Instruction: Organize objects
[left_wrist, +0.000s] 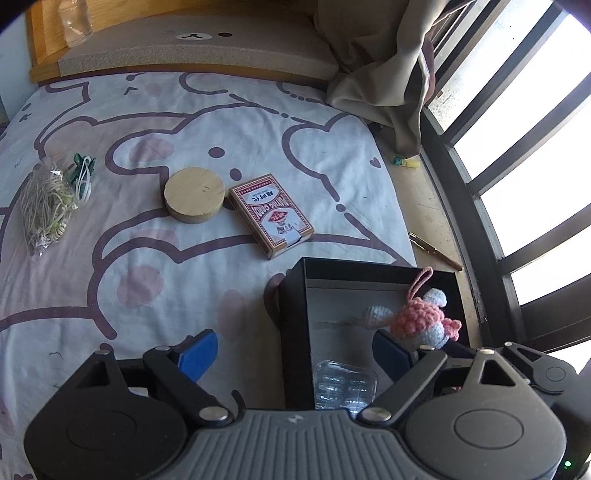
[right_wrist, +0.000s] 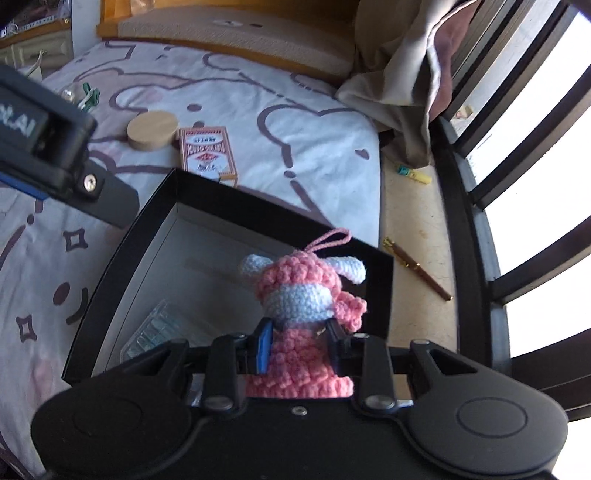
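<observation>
A black open box (left_wrist: 293, 321) (right_wrist: 110, 295) sits on the bed sheet; a clear plastic blister tray (left_wrist: 345, 386) (right_wrist: 155, 328) lies inside it. My right gripper (right_wrist: 301, 341) is shut on a pink and pale blue crochet doll (right_wrist: 303, 295) and holds it over the box's right side; the doll also shows in the left wrist view (left_wrist: 421, 321). My left gripper (left_wrist: 295, 354) is open and empty, its jaws straddling the box's left wall. A playing card box (left_wrist: 271, 218) (right_wrist: 207, 151) and a wooden disc (left_wrist: 194, 199) (right_wrist: 151, 129) lie beyond.
A bag of rubber bands (left_wrist: 44, 206) and a green clip with white cord (left_wrist: 83, 173) lie at the left. A pen (left_wrist: 436, 251) (right_wrist: 417, 271) and a yellow marker (right_wrist: 415, 173) lie on the ledge by the window bars. A curtain (left_wrist: 388, 74) hangs at the back right.
</observation>
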